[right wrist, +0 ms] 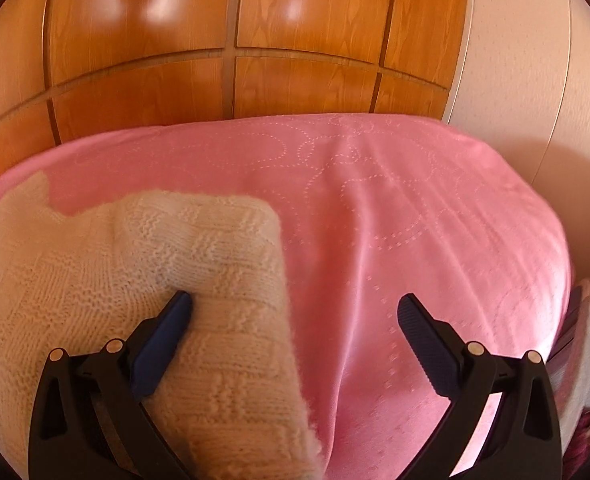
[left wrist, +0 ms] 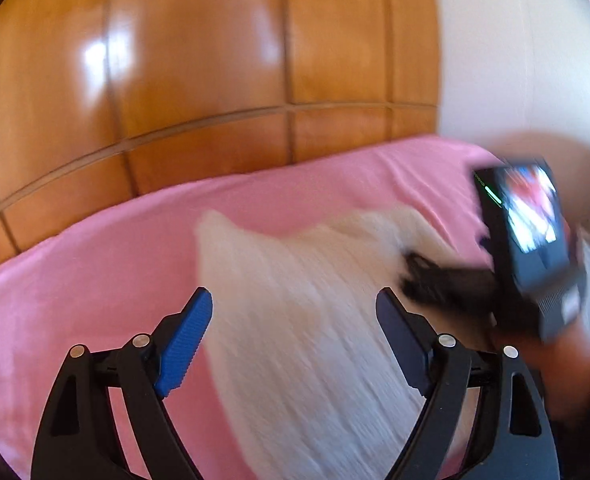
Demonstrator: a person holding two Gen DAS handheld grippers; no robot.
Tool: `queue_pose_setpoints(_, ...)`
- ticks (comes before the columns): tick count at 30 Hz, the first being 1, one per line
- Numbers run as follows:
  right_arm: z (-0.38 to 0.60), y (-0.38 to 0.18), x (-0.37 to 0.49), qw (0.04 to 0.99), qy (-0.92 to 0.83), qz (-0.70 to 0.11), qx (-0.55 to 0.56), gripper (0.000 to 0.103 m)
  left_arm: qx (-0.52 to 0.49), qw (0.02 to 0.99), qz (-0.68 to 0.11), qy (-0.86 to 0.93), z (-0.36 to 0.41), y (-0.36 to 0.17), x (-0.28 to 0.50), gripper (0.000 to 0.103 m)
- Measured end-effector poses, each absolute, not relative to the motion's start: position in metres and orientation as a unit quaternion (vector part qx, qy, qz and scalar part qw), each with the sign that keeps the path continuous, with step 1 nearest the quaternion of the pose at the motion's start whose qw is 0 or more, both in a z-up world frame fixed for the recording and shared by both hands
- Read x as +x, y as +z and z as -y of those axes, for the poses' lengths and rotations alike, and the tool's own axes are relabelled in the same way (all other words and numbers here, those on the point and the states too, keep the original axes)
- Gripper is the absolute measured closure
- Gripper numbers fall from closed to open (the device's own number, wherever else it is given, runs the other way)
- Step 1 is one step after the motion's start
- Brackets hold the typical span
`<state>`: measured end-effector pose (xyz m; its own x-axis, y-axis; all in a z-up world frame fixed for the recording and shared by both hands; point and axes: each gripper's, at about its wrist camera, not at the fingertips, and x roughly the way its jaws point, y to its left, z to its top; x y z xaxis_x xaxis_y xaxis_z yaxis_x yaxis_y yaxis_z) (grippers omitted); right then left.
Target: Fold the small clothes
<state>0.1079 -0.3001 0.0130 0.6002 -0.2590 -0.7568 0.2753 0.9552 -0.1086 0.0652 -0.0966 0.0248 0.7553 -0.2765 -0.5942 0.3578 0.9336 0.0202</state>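
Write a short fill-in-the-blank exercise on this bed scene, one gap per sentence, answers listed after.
1. The knitted garment is cream, and the blanket under it is ____.
2. Behind the bed stands a panelled ____ wall.
3. The right claw has its jaws ____, nothing clamped.
4. In the left wrist view, the left claw frames the ____.

Answers: pink; wooden; open; garment

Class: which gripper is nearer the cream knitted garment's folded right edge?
Right. The right gripper straddles the cream knitted garment's edge; the left gripper hovers over its middle.
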Motion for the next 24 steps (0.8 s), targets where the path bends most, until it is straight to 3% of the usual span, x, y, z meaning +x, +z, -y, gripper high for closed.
queue_pose_setpoints(7,0.303,0.011,0.106,0.897,-0.143,-0.418,0.034,0.002,0.077,0.906,-0.401,-0.108,0.1,-0.012,0.129,0.018)
queue_pose_setpoints(12,0.305,0.009,0.108,0.895,-0.134,-0.423,0.05,0.002,0.006,0.885,-0.447,-0.127,0.084,-0.037,0.155,0.018)
queue_pose_setpoints(24,0.298,0.005,0.115,0.898,-0.136,-0.417,0.033,0.002,-0.016,0.902,-0.413,-0.125,0.073,-0.031,0.126,0.017)
